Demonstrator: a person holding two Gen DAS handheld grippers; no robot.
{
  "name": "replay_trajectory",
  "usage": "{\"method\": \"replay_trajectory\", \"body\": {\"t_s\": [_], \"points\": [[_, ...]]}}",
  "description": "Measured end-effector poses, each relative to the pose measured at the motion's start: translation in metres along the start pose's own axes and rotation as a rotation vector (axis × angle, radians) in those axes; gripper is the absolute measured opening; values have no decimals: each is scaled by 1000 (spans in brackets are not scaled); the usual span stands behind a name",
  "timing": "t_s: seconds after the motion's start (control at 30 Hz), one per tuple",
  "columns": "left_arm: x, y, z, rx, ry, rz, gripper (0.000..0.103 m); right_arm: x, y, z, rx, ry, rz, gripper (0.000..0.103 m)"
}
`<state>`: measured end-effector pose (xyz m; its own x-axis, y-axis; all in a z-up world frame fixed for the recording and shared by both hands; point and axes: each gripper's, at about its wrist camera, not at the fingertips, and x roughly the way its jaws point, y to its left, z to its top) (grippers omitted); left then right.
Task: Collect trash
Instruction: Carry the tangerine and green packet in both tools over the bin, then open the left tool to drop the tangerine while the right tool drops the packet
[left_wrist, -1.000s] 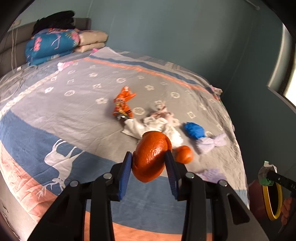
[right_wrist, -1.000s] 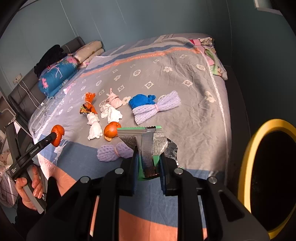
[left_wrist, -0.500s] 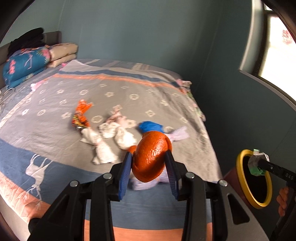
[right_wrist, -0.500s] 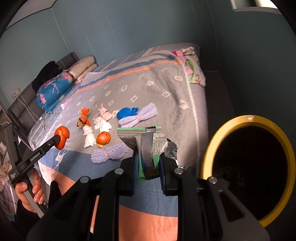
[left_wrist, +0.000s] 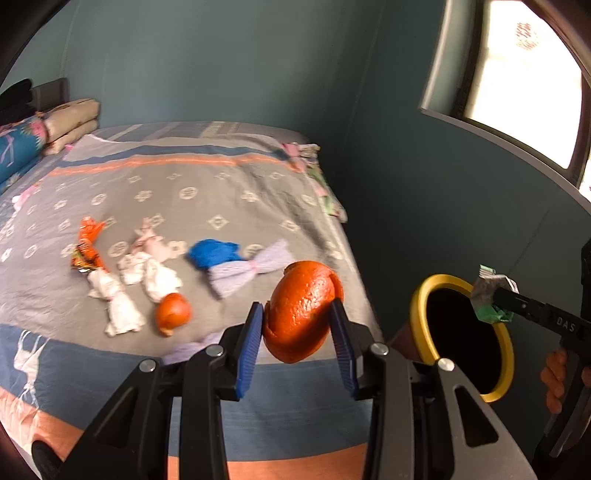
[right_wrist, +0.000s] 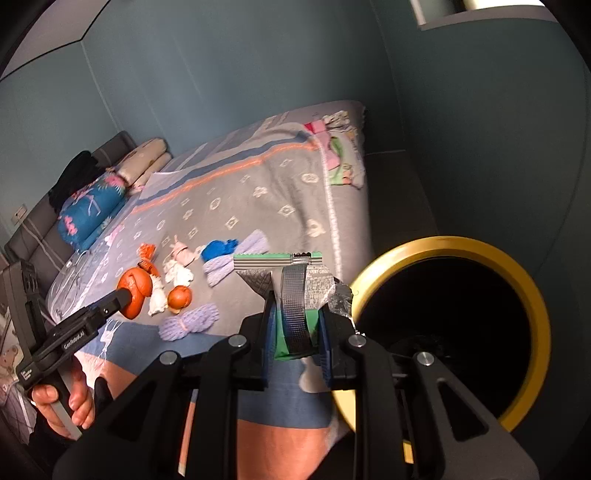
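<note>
My left gripper (left_wrist: 297, 332) is shut on an orange peel (left_wrist: 301, 308), held above the bed's near edge; it also shows in the right wrist view (right_wrist: 135, 291). My right gripper (right_wrist: 297, 332) is shut on a green and silver wrapper (right_wrist: 295, 291), just left of the yellow-rimmed bin (right_wrist: 443, 254). In the left wrist view the bin (left_wrist: 419, 302) stands beside the bed, with the wrapper (left_wrist: 489, 295) at its rim. On the bed lie another orange peel (left_wrist: 173, 314), white tissues (left_wrist: 122, 295), a blue wad (left_wrist: 212, 253), purple wrappers (left_wrist: 243, 271) and an orange wrapper (left_wrist: 88, 243).
The bed (left_wrist: 184, 177) has a grey patterned cover with folded bedding (right_wrist: 92, 206) and pillows (left_wrist: 70, 118) at its head. Teal walls close in behind and to the right. A window (left_wrist: 524, 74) is at the upper right. A floor strip (right_wrist: 399, 184) runs beside the bed.
Both grippers have swung right toward the bin with their loads held. The bin now looms larger in the right wrist view and the wrapper sits at its rim.
</note>
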<state>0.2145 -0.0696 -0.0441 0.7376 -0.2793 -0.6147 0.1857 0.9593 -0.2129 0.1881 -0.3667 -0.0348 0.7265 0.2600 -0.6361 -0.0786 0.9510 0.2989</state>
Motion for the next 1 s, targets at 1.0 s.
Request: {"method": "replay_trajectory", "body": {"t_s": [1.0], "points": [[87,-177,-27,202,159,-252,36,-15,-129,-6,214,3,-146,22]]}}
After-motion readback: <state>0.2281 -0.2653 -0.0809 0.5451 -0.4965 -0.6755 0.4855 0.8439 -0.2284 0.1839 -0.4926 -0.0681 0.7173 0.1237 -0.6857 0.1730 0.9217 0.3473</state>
